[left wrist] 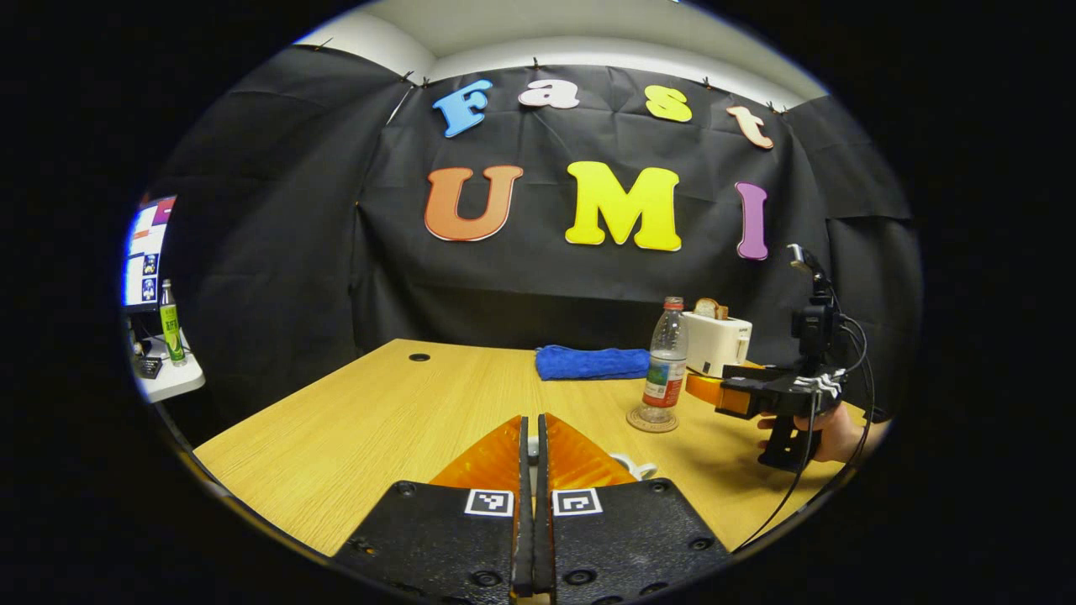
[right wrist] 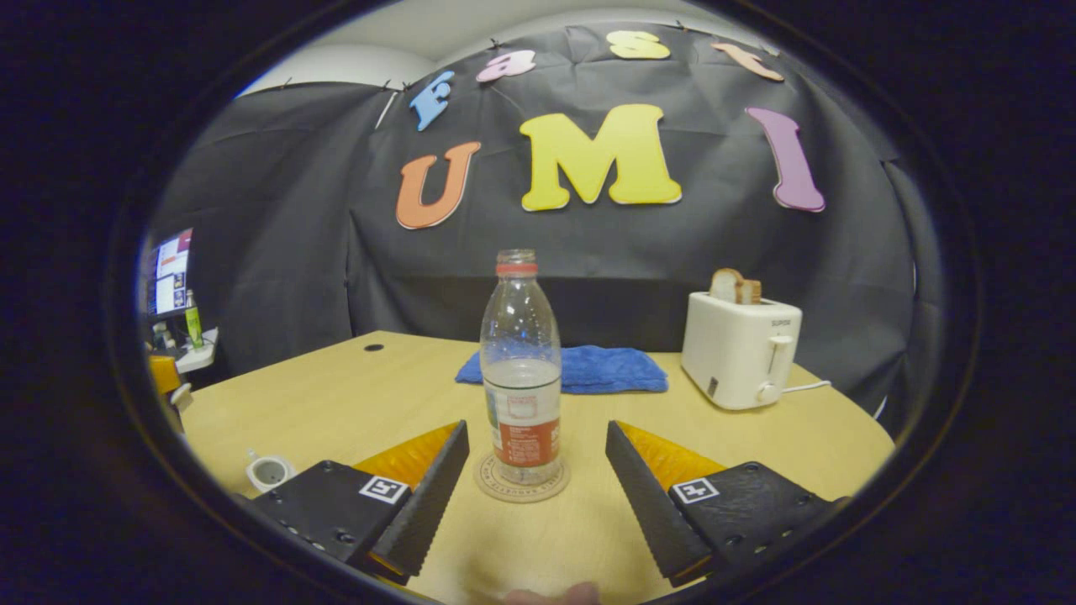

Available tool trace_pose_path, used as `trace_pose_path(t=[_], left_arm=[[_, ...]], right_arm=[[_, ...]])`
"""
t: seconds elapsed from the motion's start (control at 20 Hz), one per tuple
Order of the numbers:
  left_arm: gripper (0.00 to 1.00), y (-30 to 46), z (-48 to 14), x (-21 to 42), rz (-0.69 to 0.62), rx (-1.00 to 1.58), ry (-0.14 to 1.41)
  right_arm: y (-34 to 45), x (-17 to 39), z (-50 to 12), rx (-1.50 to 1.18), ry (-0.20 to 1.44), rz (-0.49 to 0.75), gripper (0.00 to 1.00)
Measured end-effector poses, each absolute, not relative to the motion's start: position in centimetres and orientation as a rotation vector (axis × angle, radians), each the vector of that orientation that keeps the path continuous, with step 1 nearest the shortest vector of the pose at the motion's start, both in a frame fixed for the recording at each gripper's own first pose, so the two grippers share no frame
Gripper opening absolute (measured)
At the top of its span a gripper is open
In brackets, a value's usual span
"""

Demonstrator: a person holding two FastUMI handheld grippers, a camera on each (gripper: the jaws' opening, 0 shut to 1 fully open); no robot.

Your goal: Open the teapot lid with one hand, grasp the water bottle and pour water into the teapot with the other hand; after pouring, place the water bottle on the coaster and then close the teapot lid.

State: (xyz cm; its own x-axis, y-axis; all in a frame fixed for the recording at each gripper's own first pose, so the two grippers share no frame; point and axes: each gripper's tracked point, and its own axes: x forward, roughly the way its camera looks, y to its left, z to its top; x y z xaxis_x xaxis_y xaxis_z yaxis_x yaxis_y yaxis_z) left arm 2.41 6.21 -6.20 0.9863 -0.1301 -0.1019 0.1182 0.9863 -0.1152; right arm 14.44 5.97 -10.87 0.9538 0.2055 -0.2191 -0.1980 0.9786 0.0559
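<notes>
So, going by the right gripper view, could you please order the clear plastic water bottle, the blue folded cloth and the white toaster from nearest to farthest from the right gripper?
1. Clear plastic water bottle: straight ahead on its coaster, between the open fingers of the right gripper.
2. Blue folded cloth: behind the bottle, mid-table.
3. White toaster: far right. It looks about as far as the cloth; too close to call.

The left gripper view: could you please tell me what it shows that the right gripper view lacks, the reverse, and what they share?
Left gripper view: its own left gripper, fingers together, and the right gripper in a hand near the water bottle. Right gripper view: that gripper's fingers spread either side of the bottle, not touching, and the teapot with its top open. Shared: the bottle standing on its coaster, blue cloth, toaster, table.
</notes>
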Motion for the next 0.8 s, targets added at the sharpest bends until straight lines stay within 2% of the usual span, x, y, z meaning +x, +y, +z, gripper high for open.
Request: trace_pose_path(t=[0.3,0.8], left_arm=[[0.03,1.2,-7.7,4.8,-0.215,-0.106,0.133],[0.03,-0.5,-10.9,7.0,-0.202,-0.103,0.192]], right_arm=[[2.0,7.6,-8.1,-0.016,0.123,0.131,0.98],[-2.0,2.3,-5.8,-0.056,0.031,0.052,0.98]])
